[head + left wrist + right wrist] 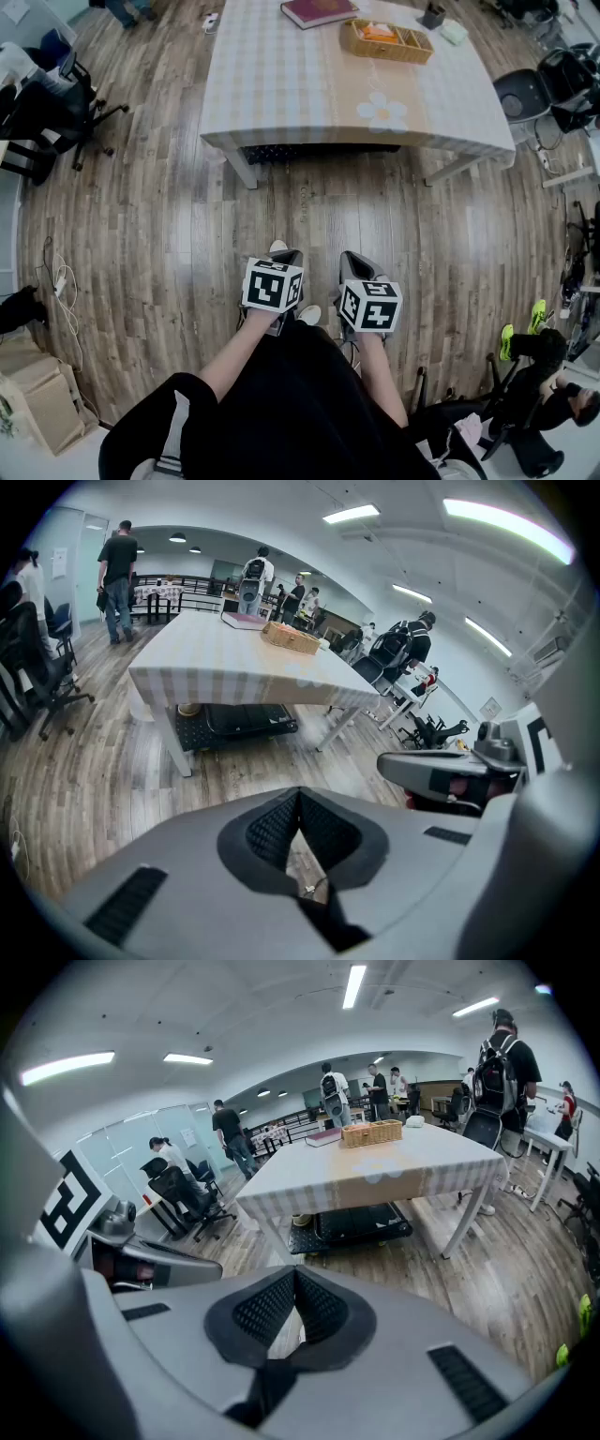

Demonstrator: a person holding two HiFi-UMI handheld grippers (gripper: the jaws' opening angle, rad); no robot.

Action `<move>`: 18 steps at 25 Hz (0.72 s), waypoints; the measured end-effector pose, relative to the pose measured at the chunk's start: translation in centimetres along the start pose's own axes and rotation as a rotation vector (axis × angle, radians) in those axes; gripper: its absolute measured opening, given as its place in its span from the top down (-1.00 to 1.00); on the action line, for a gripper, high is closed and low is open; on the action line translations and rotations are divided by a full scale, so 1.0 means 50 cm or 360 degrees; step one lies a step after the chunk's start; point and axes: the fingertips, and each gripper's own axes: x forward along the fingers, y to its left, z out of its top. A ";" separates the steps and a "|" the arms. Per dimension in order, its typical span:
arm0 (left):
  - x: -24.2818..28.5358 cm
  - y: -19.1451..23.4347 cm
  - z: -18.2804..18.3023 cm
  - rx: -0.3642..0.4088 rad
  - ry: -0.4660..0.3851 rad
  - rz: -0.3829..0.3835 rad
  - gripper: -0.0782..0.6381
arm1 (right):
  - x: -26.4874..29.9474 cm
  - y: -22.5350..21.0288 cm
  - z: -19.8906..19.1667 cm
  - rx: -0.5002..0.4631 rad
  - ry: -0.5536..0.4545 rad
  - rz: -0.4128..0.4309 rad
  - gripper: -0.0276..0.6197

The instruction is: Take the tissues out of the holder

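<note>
the left gripper [285, 257] hangs low before the person, jaws pressed together on nothing, and the right gripper [352, 259] beside it is likewise clenched and empty. the wicker holder [389, 53] sits well ahead on the table [281, 84], slightly rightward, its long side running across, nearer the right gripper. the orange pack inside is probably the tissues [378, 31].

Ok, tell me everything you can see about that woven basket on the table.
The woven basket is a low, rectangular, tan tray that looks like wicker, split by dividers into compartments. It sits flat on the checked cloth of the table, toward its far right part, close beside a reddish book; whether they touch is unclear. An orange item lies in its left compartment. What the other compartments hold is too small to tell.
</note>
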 end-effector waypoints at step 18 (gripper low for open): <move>-0.076 -0.112 -0.150 0.0103 0.0004 -0.0026 0.78 | -0.143 0.032 -0.126 0.0087 -0.0136 0.0091 0.87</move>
